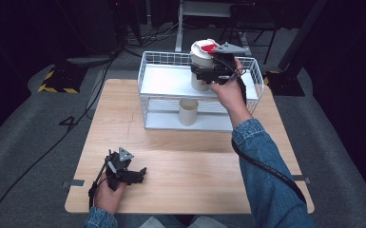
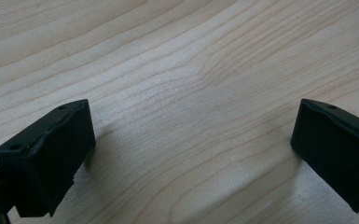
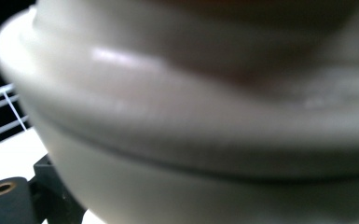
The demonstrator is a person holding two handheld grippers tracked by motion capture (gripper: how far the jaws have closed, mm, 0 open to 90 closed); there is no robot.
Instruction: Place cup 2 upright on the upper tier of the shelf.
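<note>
A white cup point(image 1: 202, 61) with a red-marked lid is gripped by the right gripper point(image 1: 209, 75) on the rack point(image 1: 171, 80) top shelf; it should be kept upright. The left gripper point(image 1: 140, 175) lies wide open, empty, on the table point(image 1: 180, 156).

On the table point(image 1: 171, 161), the wire rack point(image 1: 161, 80) stands at the far edge, a lidded cup point(image 1: 202, 57) on its upper shelf (another cup point(image 1: 188, 112) directly beneath).

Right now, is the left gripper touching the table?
Cannot tell. In the high view the left gripper sits low over the wooden table. The left gripper view shows open jaws above wood grain with shadows beneath, but no plain contact or gap.
</note>
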